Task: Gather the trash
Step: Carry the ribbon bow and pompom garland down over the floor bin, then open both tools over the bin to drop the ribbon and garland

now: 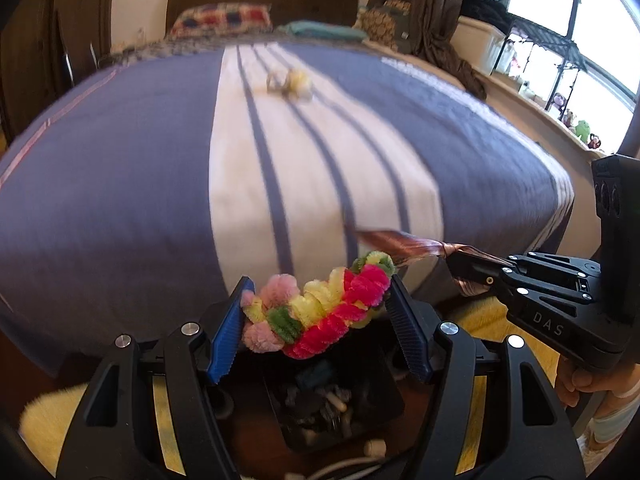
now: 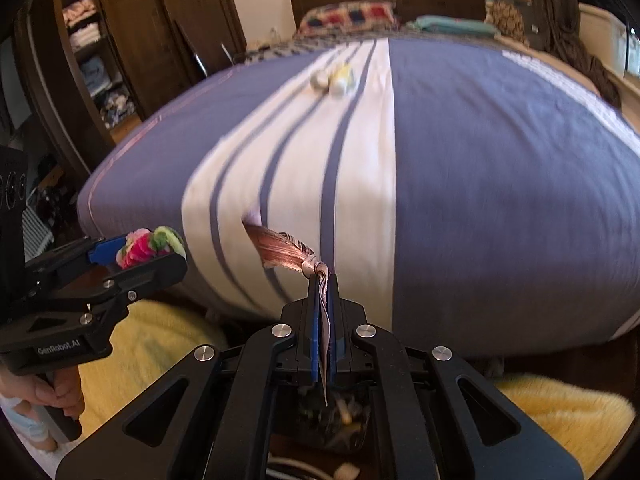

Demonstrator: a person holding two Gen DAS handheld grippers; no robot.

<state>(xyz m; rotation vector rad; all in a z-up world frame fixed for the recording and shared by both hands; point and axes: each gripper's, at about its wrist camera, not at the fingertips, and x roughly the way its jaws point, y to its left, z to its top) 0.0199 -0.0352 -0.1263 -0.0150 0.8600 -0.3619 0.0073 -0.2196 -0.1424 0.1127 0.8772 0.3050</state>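
Observation:
My left gripper (image 1: 318, 292) is shut on a bundle of pink, yellow, green and red pipe cleaners (image 1: 320, 312), held past the foot of the bed; it also shows in the right wrist view (image 2: 150, 246). My right gripper (image 2: 323, 280) is shut on a shiny copper-pink ribbon (image 2: 280, 246), seen from the side in the left wrist view (image 1: 394, 244). A black bin (image 1: 332, 404) with trash inside sits on the floor just below both grippers. More small pale trash (image 1: 290, 82) lies far up the bed on the white stripe, also in the right wrist view (image 2: 334, 78).
The bed (image 1: 120, 184) has a purple and white striped cover, with pillows (image 1: 222, 20) at the headboard. A yellow fluffy rug (image 2: 560, 412) lies on the floor. A wardrobe (image 2: 92, 52) stands left; a windowsill with shelving (image 1: 560, 80) is right.

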